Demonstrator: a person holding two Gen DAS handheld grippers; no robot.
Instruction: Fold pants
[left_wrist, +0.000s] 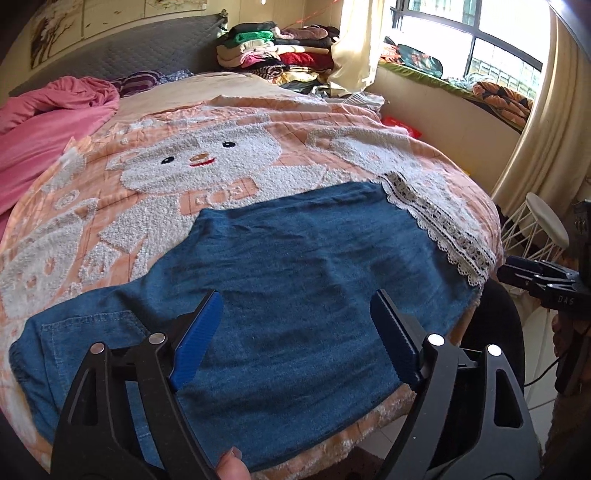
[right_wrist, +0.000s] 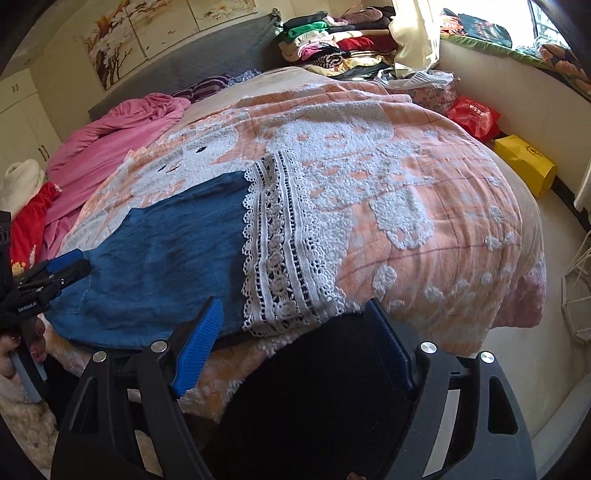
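Note:
Blue denim pants (left_wrist: 280, 280) with a white lace hem (left_wrist: 439, 229) lie flat on the near edge of the bed, waist and a back pocket to the left. My left gripper (left_wrist: 295, 325) is open and empty, hovering just above the middle of the pants. My right gripper (right_wrist: 291, 332) is open and empty, at the bed's front edge near the lace hem (right_wrist: 277, 251), over a dark cloth. The pants also show in the right wrist view (right_wrist: 159, 266). Each gripper shows in the other's view: the right one (left_wrist: 539, 280), the left one (right_wrist: 55, 273).
The bed carries a peach blanket with white bears (left_wrist: 229, 155) and a pink quilt (left_wrist: 40, 125) at the left. Stacked clothes (left_wrist: 280, 51) sit at the headboard. A white wire stool (left_wrist: 535, 229), a red bag (right_wrist: 472, 114) and a yellow bag (right_wrist: 524, 162) stand right of the bed.

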